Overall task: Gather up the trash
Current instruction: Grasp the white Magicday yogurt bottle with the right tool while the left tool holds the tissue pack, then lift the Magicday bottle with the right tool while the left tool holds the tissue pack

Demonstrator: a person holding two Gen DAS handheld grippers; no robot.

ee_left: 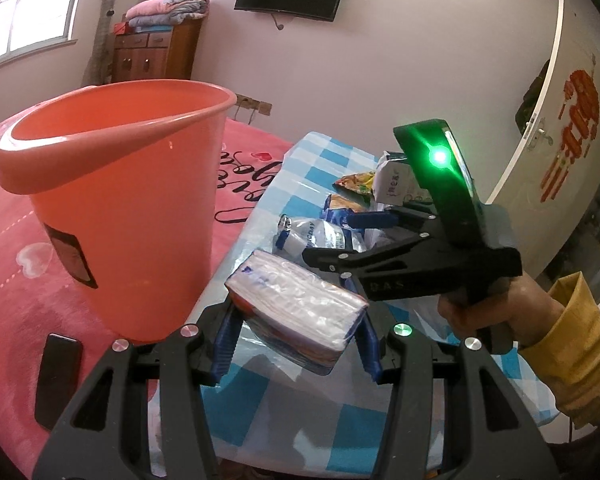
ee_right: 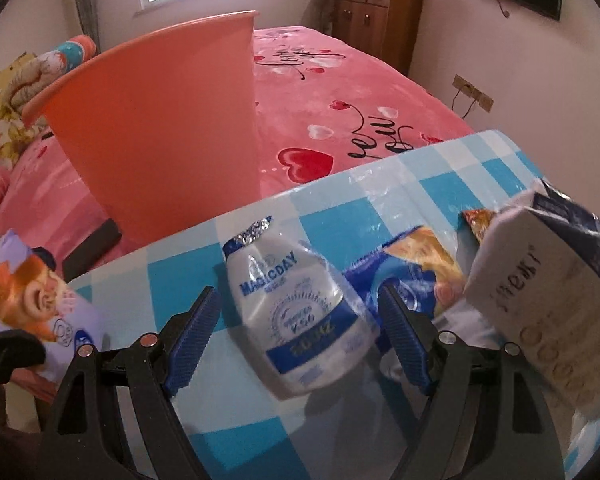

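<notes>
My left gripper (ee_left: 298, 334) is shut on a plastic-wrapped tissue pack (ee_left: 300, 304), held above the edge of the blue checked cloth (ee_left: 260, 400), just right of an orange bucket (ee_left: 132, 208) standing upright on the pink bed. In the right wrist view the pack (ee_right: 24, 300) shows at the far left. My right gripper (ee_right: 300, 320) is open and points down at a white MAGICDAY bottle (ee_right: 296, 320) lying on the cloth (ee_right: 440, 168). The bottle lies between the pads with gaps on both sides. The right gripper (ee_left: 334, 240) also shows in the left wrist view, held by a hand in a yellow sleeve.
A blue snack bag (ee_right: 416, 264), a white carton (ee_right: 540, 300) and a yellow wrapper (ee_left: 356, 182) lie on the cloth to the right of the bottle. A dark phone (ee_left: 58, 376) rests on the bed by the bucket's base. A wooden cupboard (ee_left: 156, 52) stands by the far wall.
</notes>
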